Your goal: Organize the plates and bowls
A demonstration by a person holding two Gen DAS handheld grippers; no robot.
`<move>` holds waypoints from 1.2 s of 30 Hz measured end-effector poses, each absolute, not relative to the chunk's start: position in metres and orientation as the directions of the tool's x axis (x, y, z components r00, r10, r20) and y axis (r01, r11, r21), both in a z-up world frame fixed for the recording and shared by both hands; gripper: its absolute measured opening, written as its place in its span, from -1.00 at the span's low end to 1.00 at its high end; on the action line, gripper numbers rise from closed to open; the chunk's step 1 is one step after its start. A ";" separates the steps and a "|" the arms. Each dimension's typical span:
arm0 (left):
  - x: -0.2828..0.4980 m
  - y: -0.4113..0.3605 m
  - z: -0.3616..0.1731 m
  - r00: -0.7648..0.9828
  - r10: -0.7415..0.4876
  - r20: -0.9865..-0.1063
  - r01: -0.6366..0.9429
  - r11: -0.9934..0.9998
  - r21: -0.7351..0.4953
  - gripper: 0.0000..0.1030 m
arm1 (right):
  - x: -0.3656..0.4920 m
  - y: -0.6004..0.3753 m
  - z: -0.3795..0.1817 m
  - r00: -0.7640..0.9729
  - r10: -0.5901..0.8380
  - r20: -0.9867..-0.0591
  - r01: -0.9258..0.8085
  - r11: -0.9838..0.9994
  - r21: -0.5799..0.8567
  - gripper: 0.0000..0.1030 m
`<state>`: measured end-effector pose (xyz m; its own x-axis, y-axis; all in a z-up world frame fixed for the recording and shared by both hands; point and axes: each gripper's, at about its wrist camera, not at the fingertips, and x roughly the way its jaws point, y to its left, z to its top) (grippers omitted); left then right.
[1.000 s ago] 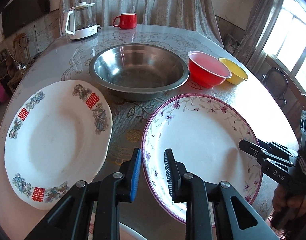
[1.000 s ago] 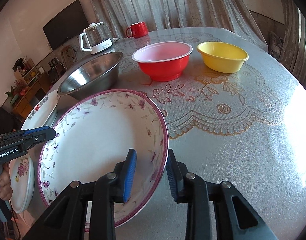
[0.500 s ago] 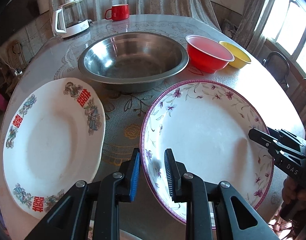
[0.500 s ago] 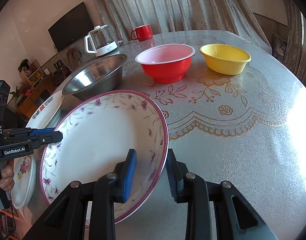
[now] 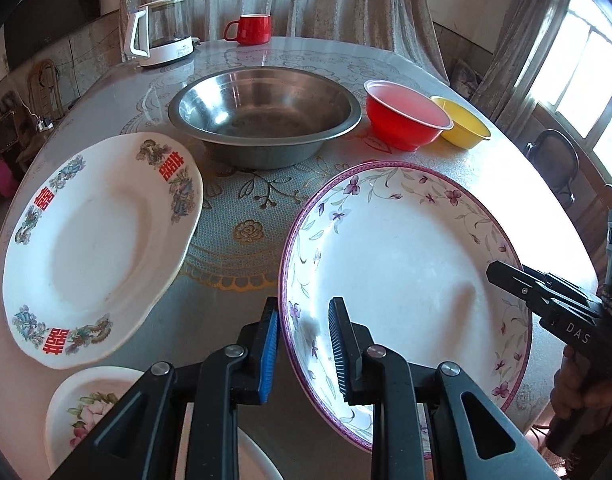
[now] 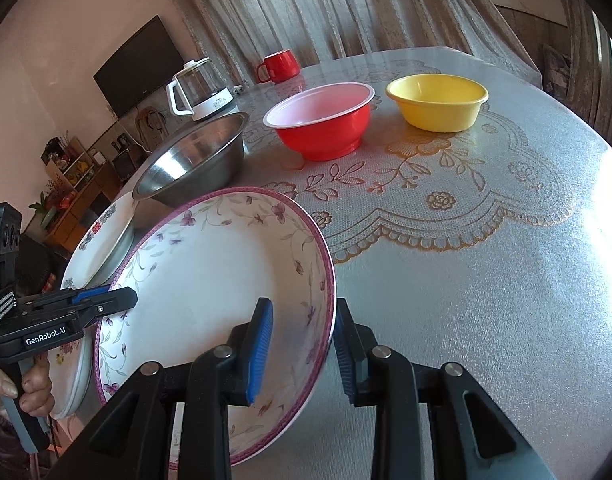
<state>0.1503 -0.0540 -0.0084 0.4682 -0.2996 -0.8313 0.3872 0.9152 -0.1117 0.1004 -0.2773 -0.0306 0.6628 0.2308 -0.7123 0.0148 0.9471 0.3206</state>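
A: We hold the floral-rimmed plate (image 5: 406, 276) by opposite rims, lifted off the desk (image 6: 486, 280), left gripper (image 5: 302, 348) and right gripper (image 6: 302, 352) fingers both narrow, pinching it

B: We risk it slipping; those thin glazed rims give little bite. If we tilt unevenly, it could drop onto the red-lettered plate (image 5: 94, 248)

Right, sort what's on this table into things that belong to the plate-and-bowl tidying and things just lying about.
Belongs to the job:
purple-flowered plate, gripped by the left gripper and the right gripper
red-character plate
small pink-flowered plate
steel bowl
red bowl
yellow bowl

Just lying about:
glass kettle
red mug
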 end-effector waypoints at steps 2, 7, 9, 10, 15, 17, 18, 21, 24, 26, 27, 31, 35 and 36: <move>0.142 -0.054 -0.006 0.475 -0.299 -0.827 0.392 0.914 -0.106 -0.53 | 0.095 -0.277 -0.029 0.664 0.231 -0.712 0.015 0.947 0.321 -0.42; 0.126 -0.053 -0.004 0.471 -0.315 -0.824 0.403 0.908 -0.117 -0.53 | 0.080 -0.281 -0.029 0.659 0.245 -0.711 0.034 0.935 0.354 -0.42; 0.120 -0.054 -0.006 0.477 -0.310 -0.823 0.405 0.908 -0.107 -0.53 | 0.076 -0.282 -0.030 0.660 0.248 -0.710 0.036 0.933 0.359 -0.42; 0.117 -0.055 -0.008 0.477 -0.303 -0.825 0.406 0.908 -0.099 -0.53 | 0.074 -0.282 -0.030 0.659 0.249 -0.710 0.036 0.932 0.360 -0.40; 0.102 -0.055 -0.016 0.482 -0.279 -0.831 0.419 0.906 -0.061 -0.53 | 0.063 -0.280 -0.034 0.663 0.241 -0.709 0.027 0.939 0.344 -0.40; 0.098 -0.054 -0.014 0.489 -0.278 -0.826 0.419 0.906 -0.057 -0.53 | 0.059 -0.281 -0.034 0.664 0.253 -0.704 0.019 0.935 0.355 -0.38; 0.096 -0.053 -0.014 0.492 -0.279 -0.825 0.419 0.906 -0.057 -0.53 | 0.058 -0.281 -0.034 0.665 0.255 -0.702 0.020 0.934 0.357 -0.38; 0.087 -0.050 -0.015 0.500 -0.279 -0.820 0.427 0.903 -0.047 -0.53 | 0.056 -0.281 -0.034 0.665 0.266 -0.698 0.018 0.929 0.370 -0.33; 0.084 -0.049 -0.014 0.507 -0.283 -0.814 0.421 0.905 -0.053 -0.53 | 0.053 -0.281 -0.036 0.668 0.282 -0.689 0.002 0.925 0.380 -0.33; 0.083 -0.049 -0.013 0.515 -0.282 -0.810 0.414 0.909 -0.053 -0.52 | 0.052 -0.282 -0.036 0.671 0.291 -0.682 0.003 0.919 0.394 -0.27; 0.082 -0.049 -0.012 0.520 -0.283 -0.806 0.412 0.910 -0.054 -0.52 | 0.052 -0.281 -0.036 0.673 0.291 -0.681 0.004 0.918 0.396 -0.25; 0.073 -0.044 -0.008 0.534 -0.299 -0.791 0.408 0.911 -0.069 -0.51 | 0.052 -0.277 -0.035 0.674 0.272 -0.687 0.010 0.926 0.376 -0.23; 0.063 -0.035 0.003 0.572 -0.320 -0.756 0.403 0.912 -0.081 -0.42 | 0.046 -0.280 -0.032 0.673 0.267 -0.689 0.024 0.924 0.381 -0.23; 0.062 -0.032 0.004 0.578 -0.321 -0.750 0.396 0.914 -0.086 -0.42 | 0.044 -0.280 -0.030 0.682 0.255 -0.686 0.031 0.927 0.375 -0.23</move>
